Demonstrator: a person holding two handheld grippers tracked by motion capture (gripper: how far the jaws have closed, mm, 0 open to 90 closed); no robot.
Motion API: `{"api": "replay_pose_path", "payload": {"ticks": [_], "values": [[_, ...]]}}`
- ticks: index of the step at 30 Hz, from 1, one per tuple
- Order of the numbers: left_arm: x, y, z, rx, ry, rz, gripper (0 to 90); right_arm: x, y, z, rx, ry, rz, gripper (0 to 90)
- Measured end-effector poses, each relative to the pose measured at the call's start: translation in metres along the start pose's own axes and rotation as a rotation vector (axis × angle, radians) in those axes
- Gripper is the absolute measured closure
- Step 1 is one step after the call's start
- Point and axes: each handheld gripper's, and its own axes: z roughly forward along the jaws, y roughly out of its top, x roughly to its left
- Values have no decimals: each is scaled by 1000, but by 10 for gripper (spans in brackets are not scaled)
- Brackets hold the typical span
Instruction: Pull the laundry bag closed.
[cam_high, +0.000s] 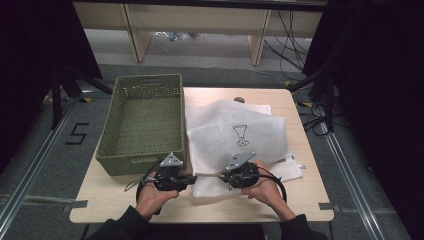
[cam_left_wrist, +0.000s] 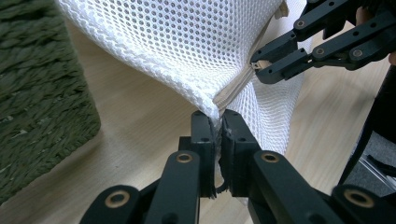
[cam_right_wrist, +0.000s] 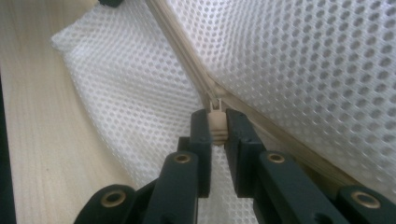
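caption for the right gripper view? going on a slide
Right gripper shut on the beige zipper pull of a white mesh laundry bag lying on the wooden table.

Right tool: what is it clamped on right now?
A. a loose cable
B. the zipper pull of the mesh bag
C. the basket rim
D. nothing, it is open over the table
B: in the right gripper view the right tool is shut on the beige zipper pull where the mesh bag has its zipper.

Green basket (cam_high: 142, 122) blocks table's left; bare wood (cam_high: 305, 200) free w/ room front-right.
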Motion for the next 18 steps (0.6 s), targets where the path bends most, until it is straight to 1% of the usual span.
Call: {"api": "replay_pose_path", "payload": {"ticks": [2, 3, 4, 6, 7, 8, 9, 10, 11, 12, 13, 14, 15, 16, 17, 18], "values": [[1, 0, -1, 1, 3, -1, 836, -2, -2, 0, 4, -3, 3, 824], [2, 0, -2, 6, -2, -4, 836, -3, -2, 0, -1, 2, 2, 823], [2, 0, -2, 5, 0, -1, 836, -3, -3, 0, 6, 5, 12, 823], [1, 0, -2, 4, 4, -6, 836, -5, -4, -1, 7, -6, 7, 824], [1, 0, -2, 1, 4, -11, 836, -5, -5, -1, 18, -17, 11, 824], [1, 0, -2, -1, 5, -12, 836, -7, -6, -1, 25, -7, 10, 824], [1, -1, -2, 0, 5, -10, 836, -6, -7, -1, 23, -13, 23, 824], [1, -1, -3, -1, 8, -8, 835, -8, -8, -1, 19, -10, 17, 823], [1, -1, -3, -2, 10, -7, 836, -8, -8, -2, 29, -14, 24, 823], [1, -1, -3, -3, 10, -7, 836, -9, -9, -1, 27, -16, 12, 823], [1, -1, -3, -5, 8, -9, 835, -9, -9, -2, 29, -23, 10, 823], [1, -1, -3, -4, 8, -8, 835, -10, -10, -3, 29, -19, 13, 824], [2, -1, -3, -3, 10, -8, 835, -10, -10, -3, 27, -19, 4, 824], [3, -1, -4, 11, 17, 8, 835, -11, -10, -4, 36, -25, 0, 823], [4, -1, -5, 13, 13, 13, 835, -11, -11, -4, 41, -43, -7, 824], [3, -1, -4, -1, 16, -6, 836, -11, -11, -4, 43, -30, 12, 823]]}}
